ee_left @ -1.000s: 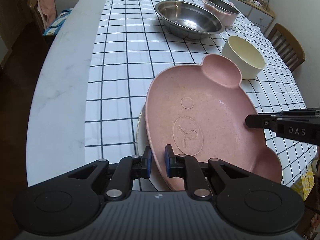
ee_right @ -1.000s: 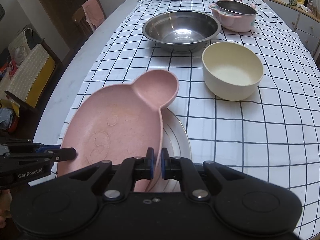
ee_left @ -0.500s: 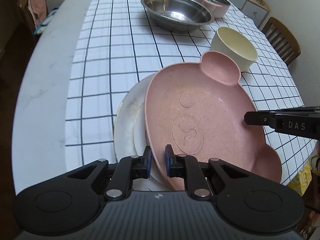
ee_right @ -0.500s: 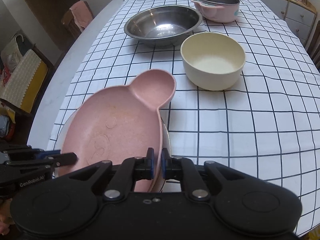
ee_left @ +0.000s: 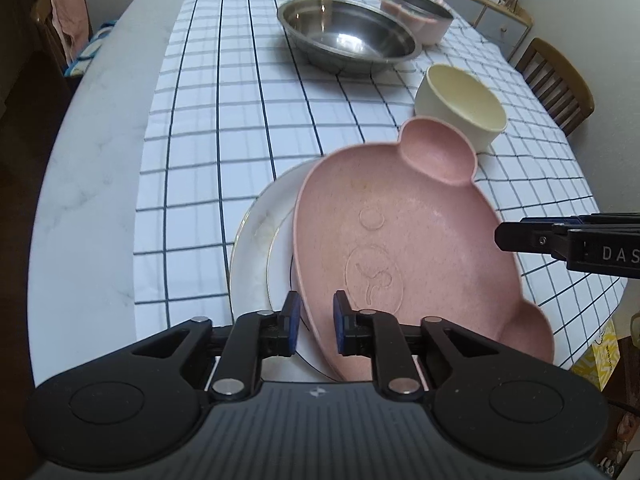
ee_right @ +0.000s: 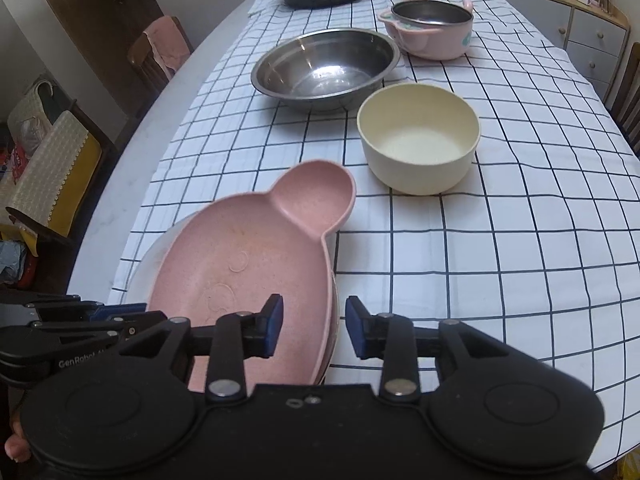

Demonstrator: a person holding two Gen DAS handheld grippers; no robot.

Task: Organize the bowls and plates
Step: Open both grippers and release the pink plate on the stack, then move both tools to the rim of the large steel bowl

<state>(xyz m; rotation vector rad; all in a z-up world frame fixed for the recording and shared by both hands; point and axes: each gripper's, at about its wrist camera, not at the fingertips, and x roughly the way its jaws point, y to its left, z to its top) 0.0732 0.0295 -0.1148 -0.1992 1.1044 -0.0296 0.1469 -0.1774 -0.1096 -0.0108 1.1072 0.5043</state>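
Resting on the white plate [ee_left: 256, 248], the pink bear-shaped plate [ee_left: 404, 248] lies between the left gripper [ee_left: 314, 322] and right gripper [ee_right: 314, 326], both opening, pads clear of its rim, its eared long axis running ahead toward the cream bowl [ee_right: 418, 140].

You see a long white table [ee_left: 92, 184] with a checked cloth [ee_right: 520, 240], wooden chairs [ee_left: 556, 80] and a grey drawer cabinet [ee_right: 592, 40].
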